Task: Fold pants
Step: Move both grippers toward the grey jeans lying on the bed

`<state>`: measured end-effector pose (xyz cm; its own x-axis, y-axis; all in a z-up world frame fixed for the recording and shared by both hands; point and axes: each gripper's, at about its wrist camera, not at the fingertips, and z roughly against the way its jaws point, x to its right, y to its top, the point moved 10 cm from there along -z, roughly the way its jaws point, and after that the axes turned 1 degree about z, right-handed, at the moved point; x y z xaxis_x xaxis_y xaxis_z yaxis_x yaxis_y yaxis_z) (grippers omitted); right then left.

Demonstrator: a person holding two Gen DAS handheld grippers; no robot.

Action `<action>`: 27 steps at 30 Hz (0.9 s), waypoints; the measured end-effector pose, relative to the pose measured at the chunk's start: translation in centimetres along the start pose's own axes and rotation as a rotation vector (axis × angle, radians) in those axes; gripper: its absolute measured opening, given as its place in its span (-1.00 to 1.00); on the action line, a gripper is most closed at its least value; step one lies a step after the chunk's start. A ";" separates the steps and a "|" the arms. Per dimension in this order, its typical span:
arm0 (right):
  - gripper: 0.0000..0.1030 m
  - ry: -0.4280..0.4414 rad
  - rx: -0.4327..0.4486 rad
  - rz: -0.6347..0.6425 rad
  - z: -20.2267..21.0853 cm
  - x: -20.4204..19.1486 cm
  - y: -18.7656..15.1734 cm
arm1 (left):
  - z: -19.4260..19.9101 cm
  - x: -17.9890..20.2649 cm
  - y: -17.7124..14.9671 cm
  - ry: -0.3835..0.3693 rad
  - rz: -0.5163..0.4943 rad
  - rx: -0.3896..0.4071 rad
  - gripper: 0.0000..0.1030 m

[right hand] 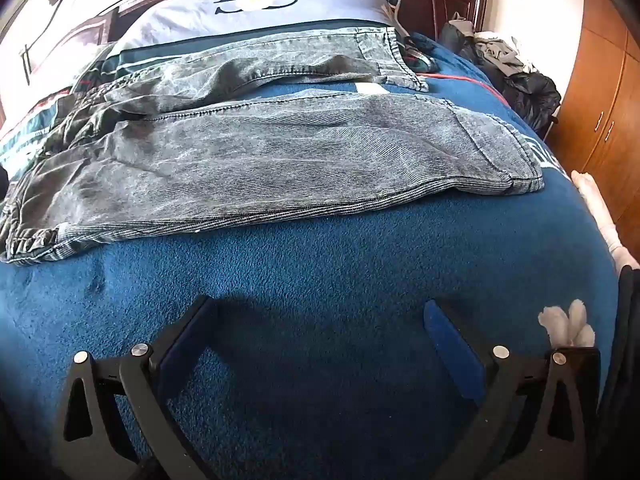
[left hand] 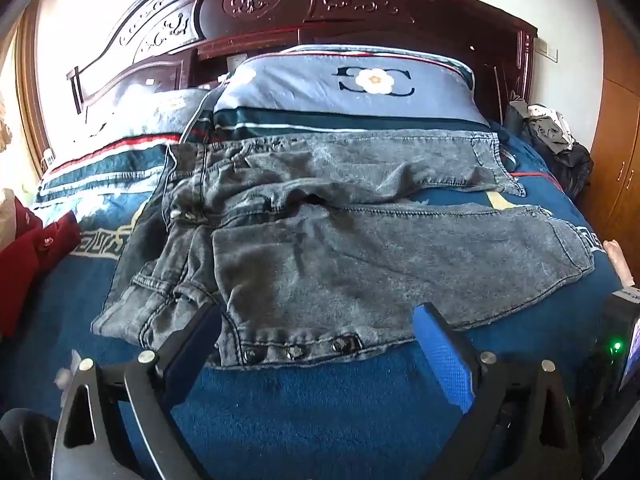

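Grey washed denim pants (left hand: 360,248) lie spread on the blue bed blanket (left hand: 320,408), waistband to the left, both legs running right. The near leg shows large in the right wrist view (right hand: 280,168), with the far leg behind it by the pillow. My left gripper (left hand: 316,320) is open, its blue-padded fingers on either side of the buttoned waist edge near the front. My right gripper (right hand: 320,312) is open and empty over bare blanket (right hand: 320,272), a little in front of the near leg's lower edge.
Blue patterned pillows (left hand: 344,88) and a carved dark wood headboard (left hand: 256,4) stand behind the pants. Dark clothes are piled at the bed's far right (left hand: 560,140). A red garment (left hand: 28,248) lies at the left. A wooden wardrobe (right hand: 600,100) stands right.
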<state>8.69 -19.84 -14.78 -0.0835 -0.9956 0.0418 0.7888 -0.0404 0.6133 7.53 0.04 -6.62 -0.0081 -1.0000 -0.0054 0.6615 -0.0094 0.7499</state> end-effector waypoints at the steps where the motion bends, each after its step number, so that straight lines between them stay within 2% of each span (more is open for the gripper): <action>1: 1.00 0.004 -0.002 -0.004 0.1 -0.1 0.2 | 0.0 0.0 0.0 -0.002 0.001 -0.004 0.90; 5: 1.00 -0.020 -0.012 0.015 0.2 -0.4 0.0 | -0.4 0.6 0.2 0.001 -0.003 -0.010 0.90; 7: 1.00 -0.003 -0.031 0.018 0.2 -0.5 0.1 | 0.3 0.0 0.0 -0.008 -0.010 -0.003 0.90; 9: 1.00 0.072 -0.074 0.011 0.3 -0.5 0.4 | 0.8 0.0 -0.4 -0.011 -0.010 -0.002 0.90; 10: 1.00 0.143 -0.102 -0.006 0.9 -0.6 0.6 | 0.8 0.0 -0.3 -0.012 -0.013 0.007 0.90; 11: 1.00 0.181 -0.097 -0.037 1.7 -0.5 1.1 | 1.0 0.1 -0.4 -0.013 -0.017 0.015 0.90; 13: 1.00 0.208 -0.055 -0.100 3.7 0.1 2.2 | 1.3 0.2 -0.1 -0.013 -0.022 0.017 0.90; 15: 1.00 0.209 0.005 -0.112 5.8 0.4 3.5 | 1.7 0.2 -0.1 -0.012 -0.026 0.025 0.90; 19: 1.00 0.152 0.183 -0.054 10.3 0.8 5.7 | 1.9 -0.4 -0.6 -0.035 -0.005 -0.020 0.90; 20: 1.00 0.137 0.198 -0.037 10.8 0.9 5.8 | 1.9 -0.6 -0.7 -0.045 0.013 -0.029 0.90; 23: 1.00 0.168 0.162 -0.020 11.0 0.5 5.0 | 2.4 -1.3 -1.1 -0.071 0.085 -0.026 0.90; 27: 1.00 0.168 0.172 -0.010 11.6 0.2 4.2 | 3.0 -1.8 -1.8 -0.076 0.091 -0.055 0.90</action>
<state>4.89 -19.21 -3.07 0.0231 -0.9958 -0.0883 0.6718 -0.0499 0.7390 4.10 1.83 -5.93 -0.0019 -0.9937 0.1124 0.7026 0.0787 0.7073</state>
